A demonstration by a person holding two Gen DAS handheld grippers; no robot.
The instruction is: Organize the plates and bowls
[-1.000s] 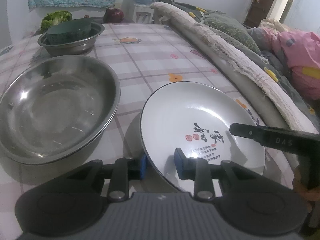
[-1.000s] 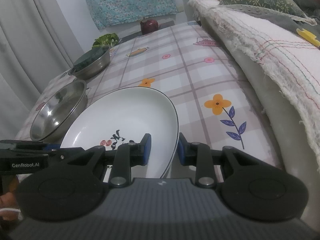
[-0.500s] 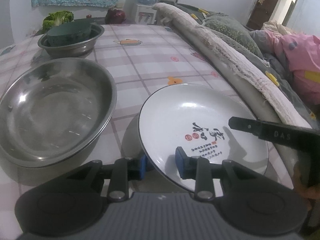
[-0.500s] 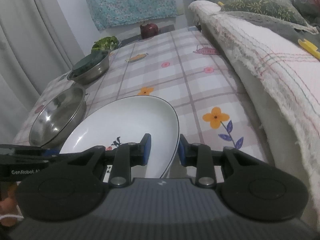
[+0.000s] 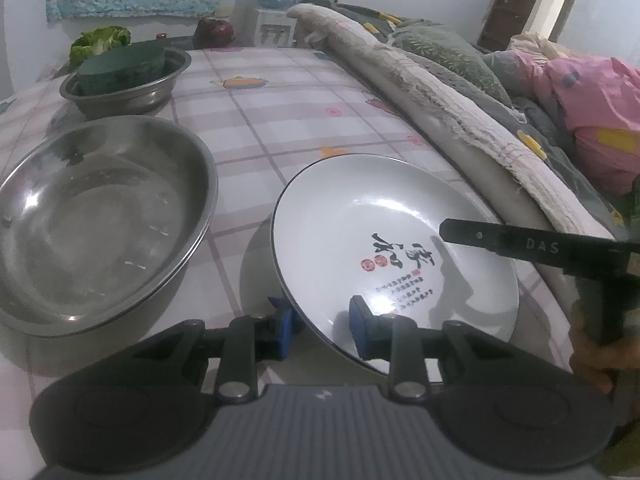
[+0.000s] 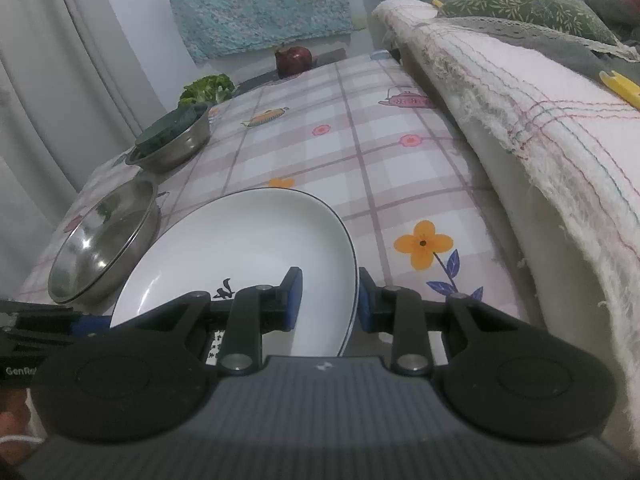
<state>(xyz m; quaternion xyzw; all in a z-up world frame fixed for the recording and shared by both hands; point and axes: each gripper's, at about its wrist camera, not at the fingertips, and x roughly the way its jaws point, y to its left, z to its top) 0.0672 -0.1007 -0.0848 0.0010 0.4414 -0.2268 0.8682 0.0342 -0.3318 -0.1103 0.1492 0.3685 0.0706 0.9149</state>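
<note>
A white plate (image 5: 384,232) with black calligraphy and a dark rim hangs tilted just above the checked tablecloth (image 5: 280,120). My left gripper (image 5: 320,318) is shut on its near-left rim. My right gripper (image 6: 329,296) is shut on the plate (image 6: 248,240) at its right rim. A large empty steel bowl (image 5: 100,216) sits on the table to the left of the plate, also in the right wrist view (image 6: 104,240). Farther back stands a smaller steel bowl (image 5: 124,80) with a dark green bowl inside it.
A rolled blanket (image 5: 440,108) and bedding run along the table's right edge, close to the plate. At the far end lie a leafy green vegetable (image 5: 100,40) and a dark red fruit (image 5: 214,32). A hand (image 5: 592,344) holds the other gripper at the right.
The plate has come up slightly off the cloth, with both grippers still shut on its rim. The steel bowls have not moved.
</note>
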